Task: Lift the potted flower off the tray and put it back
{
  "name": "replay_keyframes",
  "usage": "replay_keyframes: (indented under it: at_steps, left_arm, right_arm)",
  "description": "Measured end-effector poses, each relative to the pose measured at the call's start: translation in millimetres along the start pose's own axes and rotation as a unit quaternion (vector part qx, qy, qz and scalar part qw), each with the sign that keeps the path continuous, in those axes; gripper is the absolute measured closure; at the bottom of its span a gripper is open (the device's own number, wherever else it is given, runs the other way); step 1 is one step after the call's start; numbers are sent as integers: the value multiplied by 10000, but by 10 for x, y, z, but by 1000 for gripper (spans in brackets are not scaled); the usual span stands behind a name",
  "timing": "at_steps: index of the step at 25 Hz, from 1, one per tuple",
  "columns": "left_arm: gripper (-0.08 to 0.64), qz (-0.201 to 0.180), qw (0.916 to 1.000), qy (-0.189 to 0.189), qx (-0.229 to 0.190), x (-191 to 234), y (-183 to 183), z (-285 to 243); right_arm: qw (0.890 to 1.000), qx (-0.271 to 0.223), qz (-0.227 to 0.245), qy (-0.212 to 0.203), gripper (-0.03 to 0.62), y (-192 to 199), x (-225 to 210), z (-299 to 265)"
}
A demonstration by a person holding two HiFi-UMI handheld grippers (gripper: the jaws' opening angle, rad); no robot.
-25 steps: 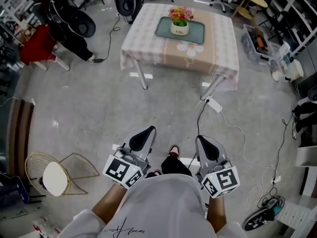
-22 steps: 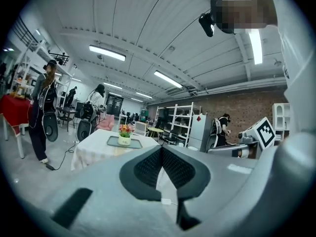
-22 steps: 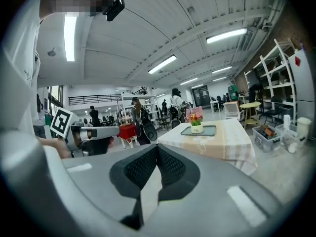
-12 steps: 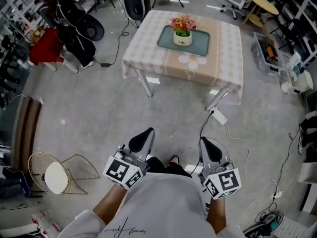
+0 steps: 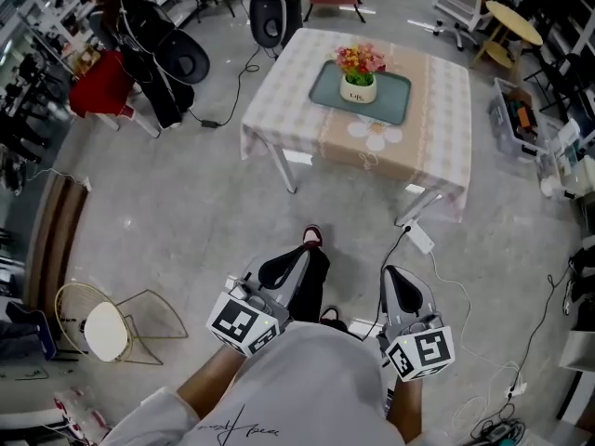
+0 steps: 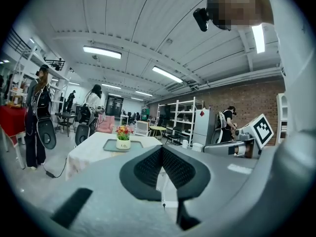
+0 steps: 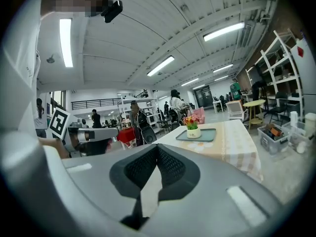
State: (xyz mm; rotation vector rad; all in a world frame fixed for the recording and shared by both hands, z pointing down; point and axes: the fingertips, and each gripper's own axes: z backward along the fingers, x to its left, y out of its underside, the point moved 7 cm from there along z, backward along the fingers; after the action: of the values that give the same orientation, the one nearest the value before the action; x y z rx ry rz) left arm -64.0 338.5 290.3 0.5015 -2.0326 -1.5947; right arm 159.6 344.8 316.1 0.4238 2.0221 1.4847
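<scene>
While the potted flower [image 5: 359, 74] is seen in its tray [image 5: 398, 98] from overhead, ceiling lights [image 6: 102, 52] are shown only by gripper views. The left gripper [image 5: 300, 254] and right gripper [image 5: 394, 273] are closed, empty.

This is a big lab or workshop hall: bare concrete floor [image 5: 167, 212], brick wall [image 6: 247, 100], open metal shelves [image 6: 178, 118], long tube lamps [image 6: 102, 52] on the ceiling [image 6: 148, 23], a power strip [image 5: 419, 238] lying loose.
</scene>
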Motion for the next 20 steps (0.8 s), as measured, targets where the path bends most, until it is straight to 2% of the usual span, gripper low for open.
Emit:
replay_keyframes:
  at_steps: [6,12,17,20]
  left_arm:
    - [563,-46,9995,289,-117,387,-154,-420]
    - [563,3,9984,538,-189,788,-298,-972]
    - [560,-36,9972,721,-192,1140,-422,-1352]
    - [560,-5,9968,783,-142,1399,-497,-1557]
  right_arm:
    - [9999,-24,66,94,583,-205,-155,-404]
    - [10000,19,-30,-88,583,-342,-361,-908]
    - [9996,181,164,-169,583,-492,-501,-1426]
    - [9985,281,407,-228,540,-603,-549,-1754]
